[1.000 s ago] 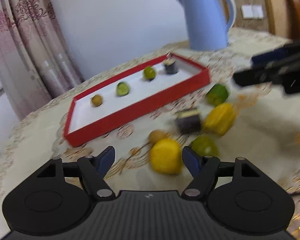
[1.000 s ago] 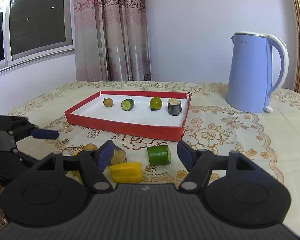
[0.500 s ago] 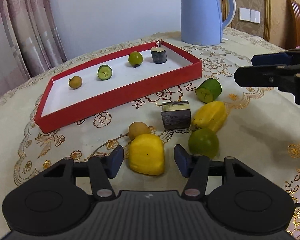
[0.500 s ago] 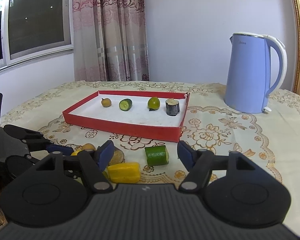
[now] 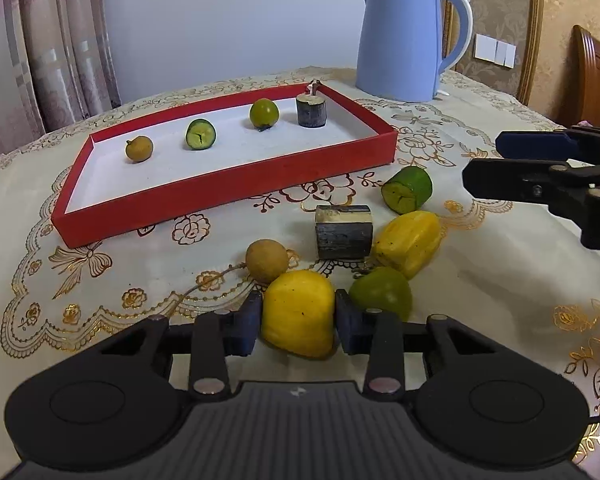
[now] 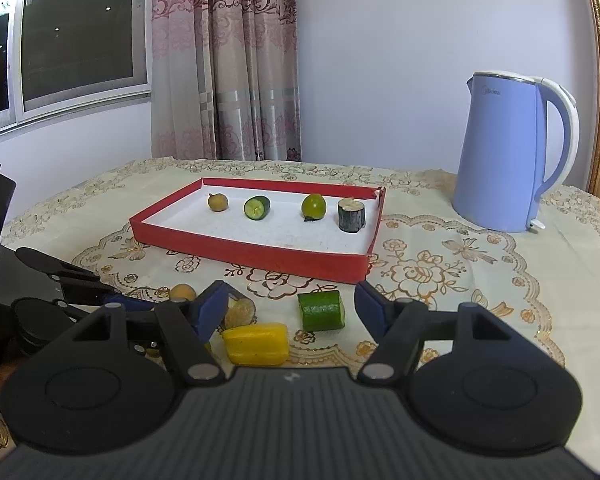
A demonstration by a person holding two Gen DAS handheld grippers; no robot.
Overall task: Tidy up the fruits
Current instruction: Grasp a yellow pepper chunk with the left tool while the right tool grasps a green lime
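Left gripper [image 5: 298, 320] was closing on the yellow chunk [image 5: 298, 314] near the tray [image 5: 236, 200]; the lime [image 5: 382, 294] touching it could get nudged away. Right gripper [image 6: 290, 306] hung open, empty.

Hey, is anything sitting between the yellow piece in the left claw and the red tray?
Yes. The brown round fruit lies just beyond the yellow piece, toward the red tray. The left claw is closing on the piece; lifting it over should clear the fruit and the tray's near wall.

Both wrist views look low across the table [image 5: 500, 280], sharing the red tray [image 5: 228, 196].
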